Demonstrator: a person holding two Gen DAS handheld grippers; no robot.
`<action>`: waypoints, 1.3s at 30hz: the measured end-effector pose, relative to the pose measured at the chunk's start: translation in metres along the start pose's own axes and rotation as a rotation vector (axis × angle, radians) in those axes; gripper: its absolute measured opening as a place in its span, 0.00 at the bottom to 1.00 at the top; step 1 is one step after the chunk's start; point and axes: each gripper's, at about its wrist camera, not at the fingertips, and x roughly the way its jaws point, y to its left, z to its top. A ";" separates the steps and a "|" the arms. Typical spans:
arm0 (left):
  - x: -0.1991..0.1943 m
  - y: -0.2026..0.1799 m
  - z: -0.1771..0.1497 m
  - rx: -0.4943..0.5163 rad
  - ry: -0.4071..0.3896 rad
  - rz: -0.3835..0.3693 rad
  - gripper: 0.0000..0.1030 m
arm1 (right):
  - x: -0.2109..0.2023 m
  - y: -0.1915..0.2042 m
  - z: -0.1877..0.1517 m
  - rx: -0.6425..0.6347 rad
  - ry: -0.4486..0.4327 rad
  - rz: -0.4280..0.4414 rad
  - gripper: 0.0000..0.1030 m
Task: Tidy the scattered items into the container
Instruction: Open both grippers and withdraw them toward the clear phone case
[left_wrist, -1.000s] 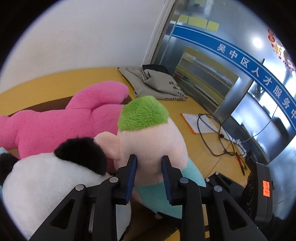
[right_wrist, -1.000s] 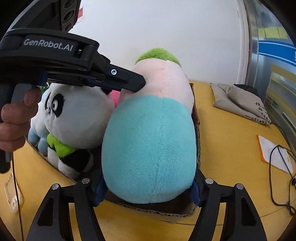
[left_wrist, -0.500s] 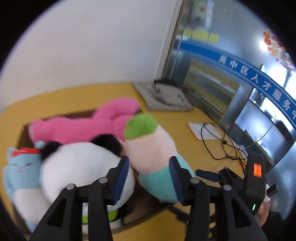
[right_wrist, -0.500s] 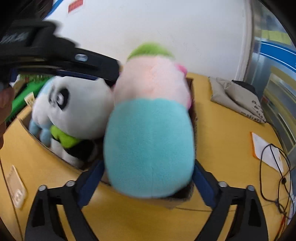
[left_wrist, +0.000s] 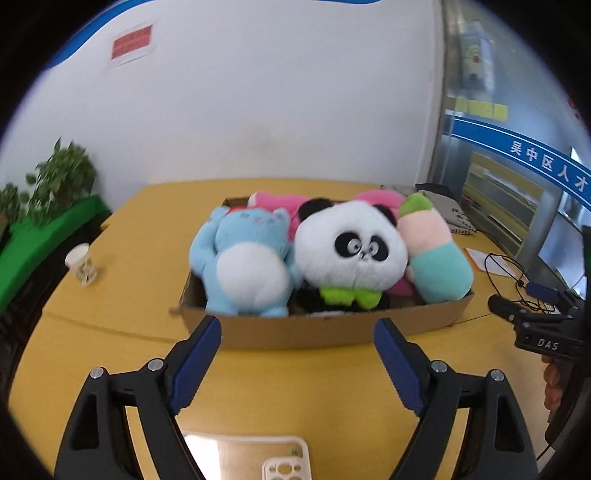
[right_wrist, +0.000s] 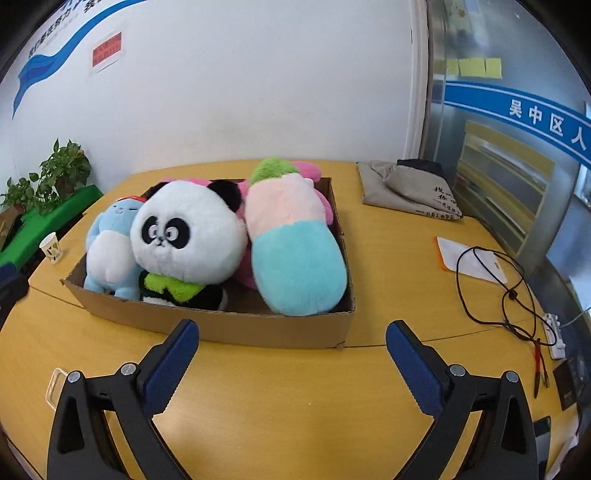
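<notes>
Four plush toys are seen packed into the cardboard box (right_wrist: 258, 334) on the yellow table (right_wrist: 295, 406): blue cat (right_wrist: 107, 243), panda (right_wrist: 188, 232), pink plush (left_wrist: 280, 203) and the capsule-shaped plush (right_wrist: 291, 243). The left gripper (left_wrist: 297, 365) and right gripper (right_wrist: 291, 365) are held short of the box, fingers spread, nothing gripped. The capsule plush, propped high on the rim, could be tipped out if nudged.

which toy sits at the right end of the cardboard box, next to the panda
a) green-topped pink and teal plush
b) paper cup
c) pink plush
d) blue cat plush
a: the green-topped pink and teal plush lies along the right wall of the cardboard box, against the panda; the blue cat plush is at the left end.
</notes>
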 end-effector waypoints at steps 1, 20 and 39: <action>-0.001 0.001 -0.003 -0.006 0.002 0.006 0.82 | -0.004 0.005 -0.001 -0.013 -0.007 -0.010 1.00; -0.011 -0.011 -0.015 -0.024 0.000 -0.028 0.82 | -0.028 0.021 -0.008 -0.049 -0.021 -0.058 1.00; 0.000 0.032 -0.030 -0.045 0.079 -0.052 0.82 | -0.002 0.032 -0.020 -0.053 0.050 -0.020 1.00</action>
